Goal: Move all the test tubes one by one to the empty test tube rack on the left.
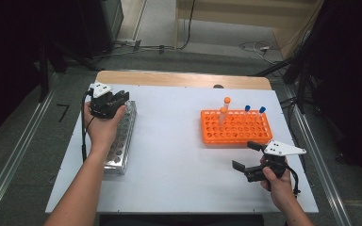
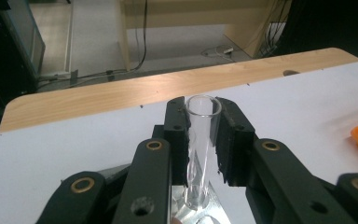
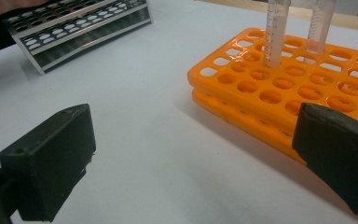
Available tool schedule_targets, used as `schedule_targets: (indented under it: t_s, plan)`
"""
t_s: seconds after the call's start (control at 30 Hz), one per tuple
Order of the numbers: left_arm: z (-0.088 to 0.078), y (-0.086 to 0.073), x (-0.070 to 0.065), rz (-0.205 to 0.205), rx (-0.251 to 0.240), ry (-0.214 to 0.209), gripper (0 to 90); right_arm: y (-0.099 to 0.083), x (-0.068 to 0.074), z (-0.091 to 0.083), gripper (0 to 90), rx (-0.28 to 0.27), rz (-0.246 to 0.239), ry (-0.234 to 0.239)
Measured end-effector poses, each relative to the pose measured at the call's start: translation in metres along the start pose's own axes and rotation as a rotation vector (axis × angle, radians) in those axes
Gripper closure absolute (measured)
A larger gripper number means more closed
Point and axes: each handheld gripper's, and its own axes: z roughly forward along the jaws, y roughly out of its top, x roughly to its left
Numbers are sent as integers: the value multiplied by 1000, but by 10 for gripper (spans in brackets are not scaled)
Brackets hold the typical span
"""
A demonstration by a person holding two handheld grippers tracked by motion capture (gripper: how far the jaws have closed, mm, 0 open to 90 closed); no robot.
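Tongs on the left (image 1: 118,100) are closed on a clear glass tube (image 2: 200,144), gripped near its open rim; the tube stands upright with its lower end in the metal rack (image 1: 121,136). The left hand (image 1: 102,123) holds these tongs over the far end of that rack. The metal rack lies along the left side of the white tabletop (image 1: 169,155), just beside the left edge, its near end close to the forearm.

The right tongs (image 1: 247,156) are spread wide and hold nothing. They hover over bare tabletop just in front of the orange rack (image 1: 235,127), near its front right corner. In the right gripper view one jaw sits over open white surface and the other overlaps the rack's near edge.

The orange rack stands right of centre, well apart from the metal rack. It carries two orange-capped tubes (image 1: 224,113) toward its far left part and two blue-capped tubes (image 1: 254,110) along its far edge.

A broad open strip of tabletop lies between the two racks and along the near edge. A wooden strip (image 1: 184,79) borders the far edge.
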Motion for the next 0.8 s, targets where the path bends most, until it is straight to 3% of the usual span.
schedule_targets:
  t_s: [0.63,0.8]
  plan:
    - [8,-8,-3,18,84,24,754,-1,0,3,0,12,0,-1]
    - [8,-8,-2,-3,90,20,743,-2,0,3,0,14,1,-2]
